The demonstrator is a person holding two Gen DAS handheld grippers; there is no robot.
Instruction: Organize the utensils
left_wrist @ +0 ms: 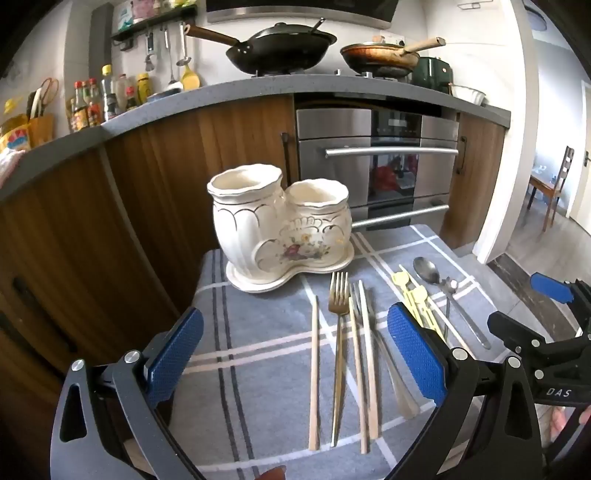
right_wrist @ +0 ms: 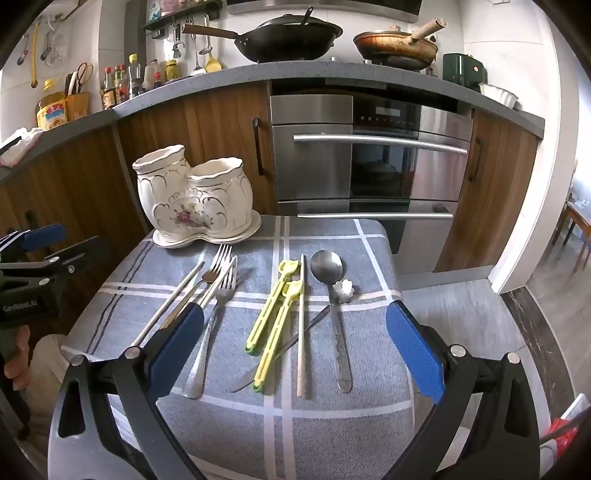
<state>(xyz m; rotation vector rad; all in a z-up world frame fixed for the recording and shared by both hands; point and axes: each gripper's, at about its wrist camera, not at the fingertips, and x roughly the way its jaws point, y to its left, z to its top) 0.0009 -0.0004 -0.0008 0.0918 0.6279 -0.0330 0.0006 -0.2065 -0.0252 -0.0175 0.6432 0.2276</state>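
The left gripper (left_wrist: 295, 354) has its two blue pads wide apart, and nothing is between them. The right gripper (right_wrist: 295, 350) is wide apart too, and it holds nothing. Both hang above a small table with a grey checked cloth (right_wrist: 332, 417) and tip down toward it.

Straight ahead of the left gripper, at the far side of the cloth, stands a white holder (left_wrist: 280, 225) with two round cups and painted flowers. Both cups look empty. From the right gripper it sits ahead and off to the left.

The utensils lie flat on the cloth, between the grippers and the holder. Under the left gripper lie a gold fork (left_wrist: 338, 332), a silver fork (right_wrist: 212, 332) and some long pale chopsticks (left_wrist: 314, 373), close side by side. Under the right gripper lie two yellow chopstick helpers (right_wrist: 273, 321), one more pale chopstick (right_wrist: 301, 325), a big spoon (right_wrist: 332, 295) and a little spoon (right_wrist: 345, 290) with a white flower end. A thin knife (right_wrist: 284, 347) lies slanted under the yellow pieces.

Past the table are an oven (right_wrist: 369, 158) and a stove top with a black wok (right_wrist: 291, 35).
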